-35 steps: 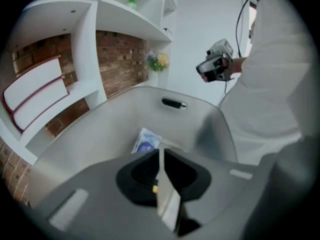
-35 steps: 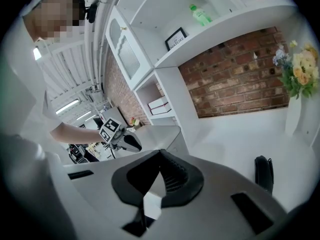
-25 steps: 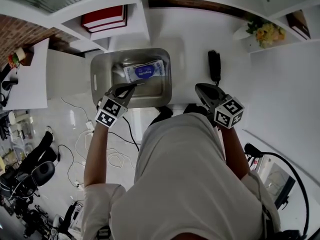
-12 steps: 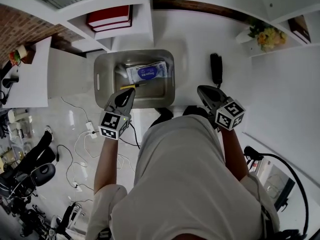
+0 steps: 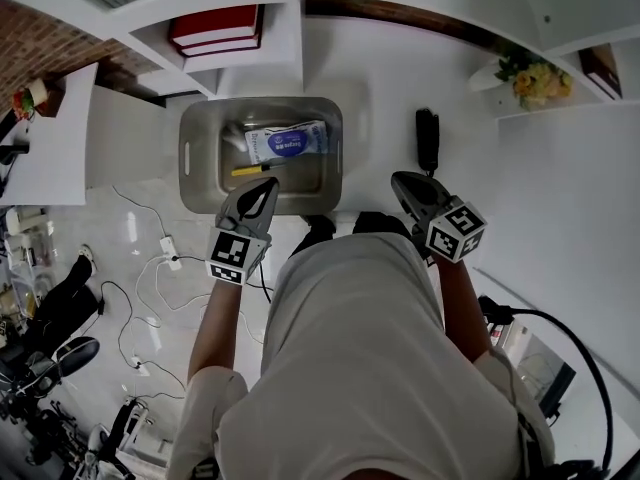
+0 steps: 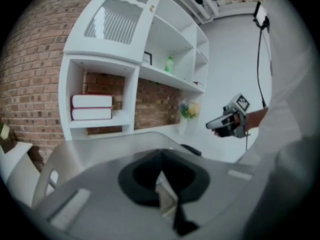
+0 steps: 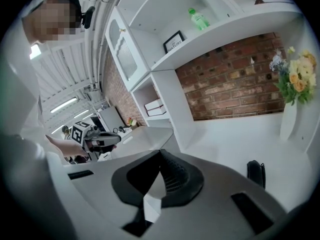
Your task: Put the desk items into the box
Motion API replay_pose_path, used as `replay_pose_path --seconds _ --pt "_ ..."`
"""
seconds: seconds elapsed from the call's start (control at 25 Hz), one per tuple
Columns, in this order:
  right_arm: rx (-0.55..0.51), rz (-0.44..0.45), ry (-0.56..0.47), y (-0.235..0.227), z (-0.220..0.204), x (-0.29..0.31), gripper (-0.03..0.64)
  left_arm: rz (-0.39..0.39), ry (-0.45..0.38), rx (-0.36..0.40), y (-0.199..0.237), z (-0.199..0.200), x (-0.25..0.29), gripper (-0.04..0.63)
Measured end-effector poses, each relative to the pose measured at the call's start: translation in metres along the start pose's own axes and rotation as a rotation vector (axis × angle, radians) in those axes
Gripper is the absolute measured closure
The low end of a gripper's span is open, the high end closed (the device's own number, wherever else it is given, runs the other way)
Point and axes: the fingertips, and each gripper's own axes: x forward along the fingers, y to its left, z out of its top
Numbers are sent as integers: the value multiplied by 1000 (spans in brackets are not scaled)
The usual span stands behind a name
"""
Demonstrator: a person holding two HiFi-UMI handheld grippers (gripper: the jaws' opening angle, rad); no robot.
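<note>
Both tools closed and empty at the near side of the table (image 5: 395,73), with the box partly filled.

The left tool (image 5: 267,185) hangs just over the near rim of the grey box (image 5: 188,156), jaws together with nothing between them. The right tool (image 5: 399,179) is well apart from it on the other side of the person's body, jaws also pressed together and holding nothing. Inside the box lie a white packet (image 5: 288,140) with a blue label and, nearer the person, a yellow pen (image 5: 254,169). A black object (image 5: 427,140) lies on the table to the right of the box, just beyond the right tool. Red books (image 5: 215,28) sit on a shelf behind the box, and flowers (image 5: 535,73) stand at the far right.
</note>
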Motion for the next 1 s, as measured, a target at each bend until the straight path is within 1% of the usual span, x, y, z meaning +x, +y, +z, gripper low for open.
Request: replay_pose_path --seconds 0.24,0.36,0.48,0.64,0.68,0.76,1.0 --pt "-11 58 5 -16 8 -7 615 37 -19 -40 -18 9 11 593" --pt "-16 75 24 -26 4 -7 614 53 -12 -51 -26 9 15 592" --pt "-5 78 54 -46 -5 -11 614 71 -11 -61 -38 11 23 592" --pt "33 61 96 -80 -17 -23 601 94 0 -71 -59 9 36 592" --pt "43 55 101 -89 -19 -25 572 101 9 -69 -63 7 39 592" --pt "55 36 109 -106 -24 -27 548 117 31 -66 -71 2 42 592" --pt "71 -69 169 -162 -49 -22 502 165 56 -133 -82 -8 38 592"
